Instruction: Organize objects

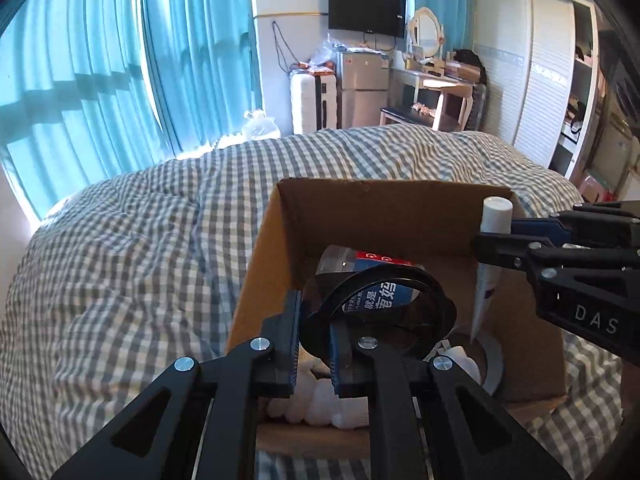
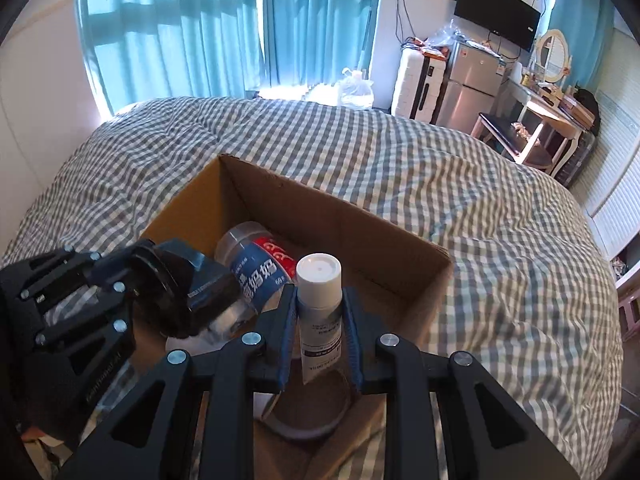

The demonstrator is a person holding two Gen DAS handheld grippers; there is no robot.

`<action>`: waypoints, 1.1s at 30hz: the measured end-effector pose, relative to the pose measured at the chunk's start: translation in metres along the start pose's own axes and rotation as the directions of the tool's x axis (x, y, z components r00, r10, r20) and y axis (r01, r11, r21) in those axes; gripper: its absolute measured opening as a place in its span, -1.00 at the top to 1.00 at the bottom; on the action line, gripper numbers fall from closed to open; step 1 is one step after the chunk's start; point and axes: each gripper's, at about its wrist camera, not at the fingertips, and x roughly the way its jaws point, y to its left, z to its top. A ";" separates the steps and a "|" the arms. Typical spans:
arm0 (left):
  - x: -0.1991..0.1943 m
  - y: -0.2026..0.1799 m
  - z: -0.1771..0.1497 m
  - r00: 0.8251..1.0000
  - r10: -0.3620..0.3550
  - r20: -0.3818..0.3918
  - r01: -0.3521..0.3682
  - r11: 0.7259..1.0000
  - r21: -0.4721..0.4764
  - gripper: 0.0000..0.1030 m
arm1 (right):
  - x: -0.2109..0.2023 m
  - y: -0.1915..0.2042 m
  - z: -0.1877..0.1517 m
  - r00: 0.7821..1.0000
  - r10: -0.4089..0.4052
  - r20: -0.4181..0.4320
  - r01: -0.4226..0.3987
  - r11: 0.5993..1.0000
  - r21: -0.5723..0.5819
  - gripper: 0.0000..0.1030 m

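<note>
Gripping a dark round lens-like disc [image 1: 378, 312] by its rim, the left gripper [image 1: 314, 344] hangs over the near end of an open cardboard box [image 1: 400, 208], its jaws clamped together on the piece. Beside it, the right gripper [image 2: 320, 332] pinches a white tube [image 2: 320, 304] with a white flip cap, held upright above the box's right half, blue pads [image 2: 286, 332] pressing the tube's sides. Inside the box lie a clear plastic bottle [image 2: 256, 256] with a blue and red label, on its side, a grey tape roll [image 2: 308, 412] under the tube, and white crumpled material [image 1: 320, 404] at the near wall. The box sits on a bed covered in a grey and white checked quilt [image 2: 480, 200]. Behind it hang teal curtains [image 1: 100, 60], with a wall television [image 1: 366, 10], a small fridge [image 1: 362, 88] and a white suitcase [image 1: 312, 100] beyond.
</note>
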 end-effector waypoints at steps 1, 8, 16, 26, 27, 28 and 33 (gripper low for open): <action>0.002 0.000 0.000 1.000 0.001 0.000 -0.001 1.000 0.000 0.77 | 0.001 0.000 0.000 1.000 0.009 0.006 -0.009 1.000 0.003 0.57; 0.007 -0.001 0.000 1.000 -0.014 0.000 0.014 1.000 0.017 0.67 | -0.010 -0.003 0.003 0.998 -0.010 0.064 0.008 0.999 0.041 -0.11; -0.011 -0.011 0.000 1.000 -0.001 0.000 0.001 1.000 0.027 -0.31 | -0.045 -0.014 0.001 0.993 -0.028 0.115 0.019 0.997 0.081 -0.19; -0.076 -0.015 0.021 0.996 -0.009 0.093 0.010 1.000 -0.011 -0.58 | -0.118 -0.020 -0.014 0.977 -0.026 0.213 0.003 0.994 0.109 -0.22; -0.085 -0.015 0.023 0.994 -0.008 0.107 0.009 1.000 -0.009 -0.59 | -0.126 -0.021 -0.016 0.974 -0.030 0.224 0.006 0.994 0.110 -0.27; -0.090 -0.016 0.025 0.993 -0.011 0.116 0.012 1.000 -0.005 -0.60 | -0.134 -0.020 -0.018 0.971 -0.036 0.236 0.009 0.994 0.112 -0.32; -0.126 -0.020 0.032 0.985 -0.012 0.170 0.013 1.000 -0.006 -0.79 | -0.171 -0.016 -0.035 0.947 -0.027 0.320 -0.006 0.995 0.100 -0.63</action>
